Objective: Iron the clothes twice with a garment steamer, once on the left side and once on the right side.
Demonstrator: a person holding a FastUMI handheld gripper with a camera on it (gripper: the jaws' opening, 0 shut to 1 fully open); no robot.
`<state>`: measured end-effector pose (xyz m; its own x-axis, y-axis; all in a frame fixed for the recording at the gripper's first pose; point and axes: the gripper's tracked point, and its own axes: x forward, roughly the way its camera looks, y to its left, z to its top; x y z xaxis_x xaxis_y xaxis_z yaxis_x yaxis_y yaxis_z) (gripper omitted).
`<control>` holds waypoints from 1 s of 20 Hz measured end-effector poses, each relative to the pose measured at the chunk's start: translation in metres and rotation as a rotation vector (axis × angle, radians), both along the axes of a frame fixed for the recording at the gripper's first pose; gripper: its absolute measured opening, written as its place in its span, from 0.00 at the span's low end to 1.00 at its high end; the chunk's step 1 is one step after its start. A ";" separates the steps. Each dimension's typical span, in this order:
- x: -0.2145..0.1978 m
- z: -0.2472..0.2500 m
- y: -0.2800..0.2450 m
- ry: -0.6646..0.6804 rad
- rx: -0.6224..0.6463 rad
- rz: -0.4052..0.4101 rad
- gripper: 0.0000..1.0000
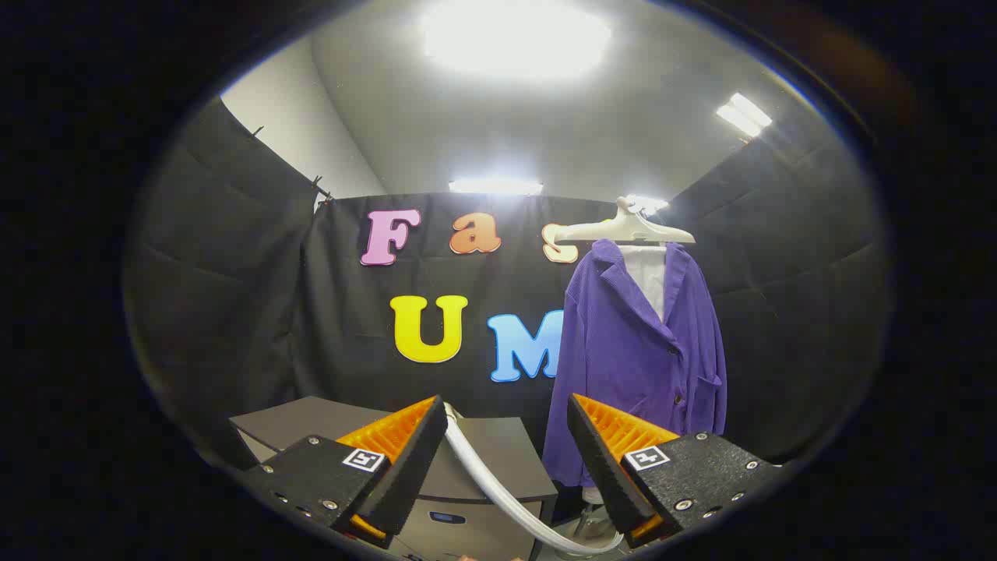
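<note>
A purple jacket (635,358) hangs on a white hanger (623,227) against the booth wall, beyond my right finger and a good way off. A white lining shows at its collar. My gripper (506,427) is open, its fingers wide apart with nothing pressed between them. A white hose (498,487) curves down from behind the left finger, across the gap, toward the base of the right finger. The steamer head itself is hidden from me.
A grey cabinet (483,467) with a flat top stands below and beyond the left finger, left of the jacket. Black cloth walls close the booth on three sides. Bright ceiling lights shine overhead.
</note>
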<state>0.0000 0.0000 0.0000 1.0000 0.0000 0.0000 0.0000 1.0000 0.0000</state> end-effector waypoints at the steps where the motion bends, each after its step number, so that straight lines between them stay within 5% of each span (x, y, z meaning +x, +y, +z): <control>1: 0.002 -0.003 0.001 0.004 -0.009 -0.006 0.95; 20: 0.032 -0.058 -0.001 0.125 -0.204 -0.011 0.95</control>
<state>0.0319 -0.0011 -0.0583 0.9921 -0.0239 -0.1229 -0.0015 0.9792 -0.2028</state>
